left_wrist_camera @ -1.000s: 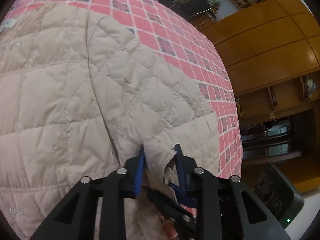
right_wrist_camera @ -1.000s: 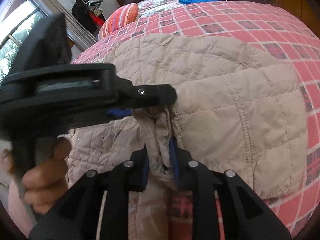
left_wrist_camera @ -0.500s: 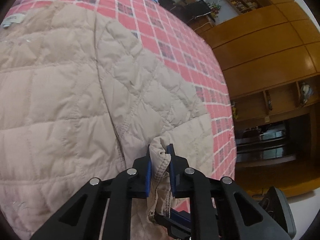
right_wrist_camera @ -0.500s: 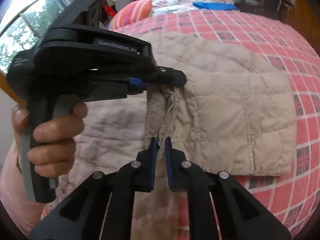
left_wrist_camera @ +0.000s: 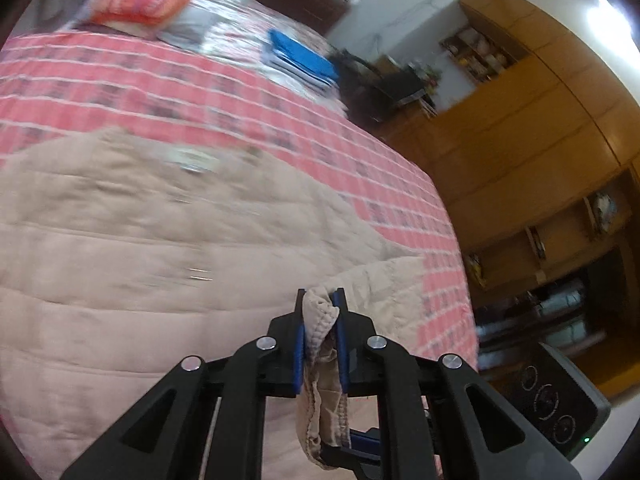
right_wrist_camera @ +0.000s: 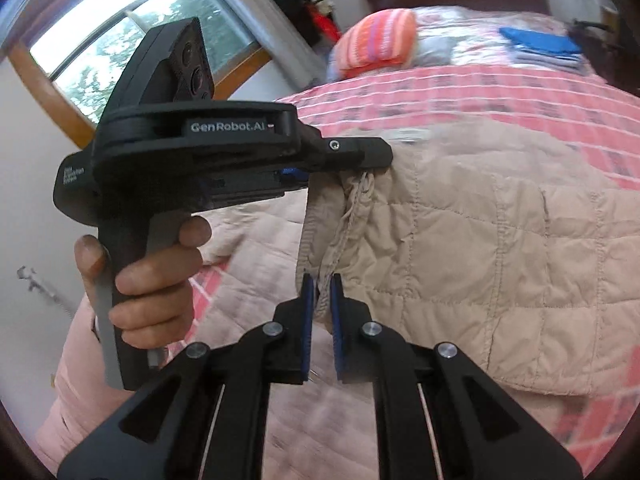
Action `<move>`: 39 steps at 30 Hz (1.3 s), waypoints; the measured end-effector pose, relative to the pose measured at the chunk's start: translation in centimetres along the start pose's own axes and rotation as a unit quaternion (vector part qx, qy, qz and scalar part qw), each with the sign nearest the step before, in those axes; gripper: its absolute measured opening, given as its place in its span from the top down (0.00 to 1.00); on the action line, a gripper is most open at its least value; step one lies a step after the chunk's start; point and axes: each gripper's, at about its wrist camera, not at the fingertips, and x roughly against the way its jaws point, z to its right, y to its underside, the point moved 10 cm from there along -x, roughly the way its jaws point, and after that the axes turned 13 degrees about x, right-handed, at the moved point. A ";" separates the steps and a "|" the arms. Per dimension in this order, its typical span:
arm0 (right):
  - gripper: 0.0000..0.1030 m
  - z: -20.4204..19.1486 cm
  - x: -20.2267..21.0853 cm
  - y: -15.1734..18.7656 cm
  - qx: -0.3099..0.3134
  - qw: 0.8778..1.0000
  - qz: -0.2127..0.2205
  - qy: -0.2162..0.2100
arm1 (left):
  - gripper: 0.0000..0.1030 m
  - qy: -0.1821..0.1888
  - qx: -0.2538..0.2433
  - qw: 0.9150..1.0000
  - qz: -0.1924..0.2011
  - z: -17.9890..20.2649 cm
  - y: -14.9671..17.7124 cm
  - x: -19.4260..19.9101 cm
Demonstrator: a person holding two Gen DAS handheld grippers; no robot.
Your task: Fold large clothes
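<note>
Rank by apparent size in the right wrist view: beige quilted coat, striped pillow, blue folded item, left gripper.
1. beige quilted coat
2. left gripper, enlarged by nearness to the camera
3. striped pillow
4. blue folded item

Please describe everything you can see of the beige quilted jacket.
The beige quilted jacket looks padded, stitched in squares, slightly creased. It lies spread over the pink checked bedcover. One bunched edge is lifted: the left tool is shut on it, and the right tool pinches the same edge a little further along.
</note>
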 end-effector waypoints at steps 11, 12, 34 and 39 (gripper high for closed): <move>0.93 -1.4 -10.2 0.0 -0.017 0.997 -0.069 -0.013 | 0.89 -0.063 0.094 0.994 0.003 -14.6 -2.1 -1.8; 0.91 -1.4 -10.8 0.3 -0.018 0.997 -0.075 -0.016 | 0.89 -0.062 0.101 0.993 -0.001 -15.4 -2.0 -2.3; 0.47 20.3 10.4 11.0 -0.194 0.962 -0.048 0.188 | 0.60 -0.069 0.071 0.995 -0.018 -15.0 2.0 -2.7; 0.70 20.5 6.8 11.8 -0.216 0.968 -0.049 0.118 | 0.93 -0.059 0.109 0.992 -0.023 -15.6 2.1 -2.7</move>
